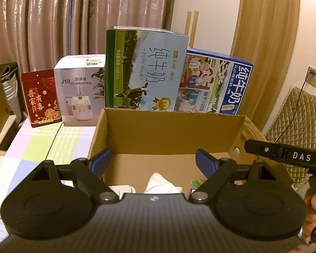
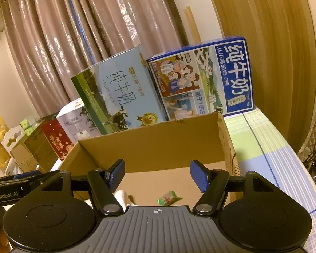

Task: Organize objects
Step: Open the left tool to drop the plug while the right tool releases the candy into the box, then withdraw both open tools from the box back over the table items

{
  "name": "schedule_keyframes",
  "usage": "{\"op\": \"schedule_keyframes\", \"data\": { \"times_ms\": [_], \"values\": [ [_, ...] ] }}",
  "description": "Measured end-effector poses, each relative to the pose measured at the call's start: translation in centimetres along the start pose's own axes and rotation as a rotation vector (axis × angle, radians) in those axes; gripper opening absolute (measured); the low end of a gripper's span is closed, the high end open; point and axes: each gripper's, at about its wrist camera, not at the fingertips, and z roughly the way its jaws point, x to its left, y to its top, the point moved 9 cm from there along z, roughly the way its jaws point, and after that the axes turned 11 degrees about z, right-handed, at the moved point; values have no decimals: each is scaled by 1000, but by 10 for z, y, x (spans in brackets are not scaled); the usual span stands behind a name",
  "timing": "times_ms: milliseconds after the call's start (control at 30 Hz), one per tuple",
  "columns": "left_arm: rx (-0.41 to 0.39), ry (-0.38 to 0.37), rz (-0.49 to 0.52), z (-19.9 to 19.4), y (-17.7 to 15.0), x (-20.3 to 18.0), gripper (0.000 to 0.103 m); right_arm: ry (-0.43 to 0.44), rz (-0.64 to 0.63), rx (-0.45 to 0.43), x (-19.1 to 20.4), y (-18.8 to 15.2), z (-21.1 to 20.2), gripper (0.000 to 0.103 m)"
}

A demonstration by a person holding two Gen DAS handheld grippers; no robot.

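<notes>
An open brown cardboard box (image 1: 174, 132) stands on the checked tablecloth. My left gripper (image 1: 153, 158) hangs open over its near edge with nothing between its blue pads. On the box floor below lie a white cloth (image 1: 162, 184) and a small white object (image 1: 122, 189). In the right wrist view my right gripper (image 2: 157, 169) is also open over the box (image 2: 149, 149), with nothing between its fingers. A green-wrapped candy (image 2: 168, 197) lies on the floor beneath it, and the white cloth (image 2: 121, 196) is to its left.
Behind the box stand a green-and-blue milk carton case (image 1: 147, 69) and a blue milk case (image 1: 217, 84). A white humidifier box (image 1: 80, 90) and a red gift box (image 1: 42, 99) are to the left. A quilted chair (image 1: 301, 122) stands at the right.
</notes>
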Motion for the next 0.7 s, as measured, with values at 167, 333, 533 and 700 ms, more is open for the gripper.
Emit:
{"op": "schedule_keyframes", "data": {
  "times_ms": [167, 333, 533, 700],
  "values": [
    [-1, 1, 12, -4, -2, 0, 84, -1, -8, -10, 1, 1, -3, 66],
    [-2, 4, 19, -10, -4, -1, 84, -1, -32, -40, 3, 2, -17, 66],
    [-11, 0, 52, -27, -7, -10, 84, -2, -66, -70, 6, -2, -44, 68],
    [-20, -5, 87, -45, -12, -20, 84, 1, -48, -78, 2, -12, -73, 70]
  ]
}}
